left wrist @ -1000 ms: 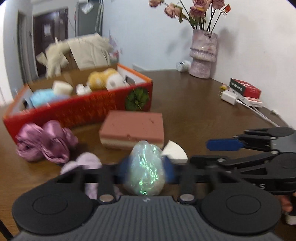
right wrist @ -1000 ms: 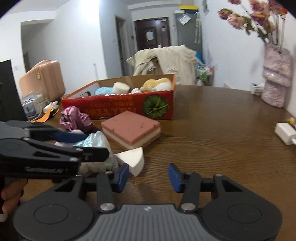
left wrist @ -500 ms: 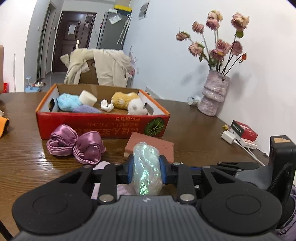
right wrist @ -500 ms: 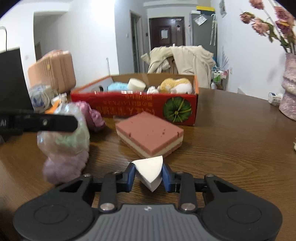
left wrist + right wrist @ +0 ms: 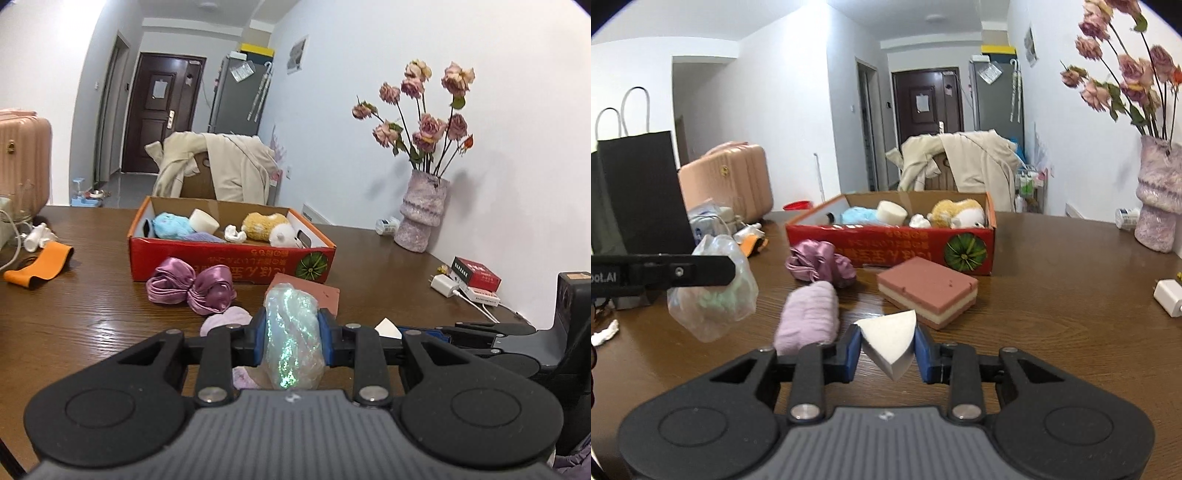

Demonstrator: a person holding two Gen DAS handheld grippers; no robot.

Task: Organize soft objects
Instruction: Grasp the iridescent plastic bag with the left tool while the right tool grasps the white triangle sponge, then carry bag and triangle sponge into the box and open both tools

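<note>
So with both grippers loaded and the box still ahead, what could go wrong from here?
1. The white wedge sponge is pinched only at its edges by the right gripper; it could squirt out.
2. The crinkly plastic bag in the left gripper may slip.
3. The red cardboard box is already crowded.

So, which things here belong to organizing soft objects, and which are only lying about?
Job: red cardboard box, shiny plastic-wrapped bundle, white sponge wedge, purple satin scrunchie, lilac fluffy roll, pink layered sponge.

Lying about: vase, charger, black bag.

iridescent wrapped bundle (image 5: 293, 341) and white wedge sponge (image 5: 889, 341), each aloft between blue pads
</note>
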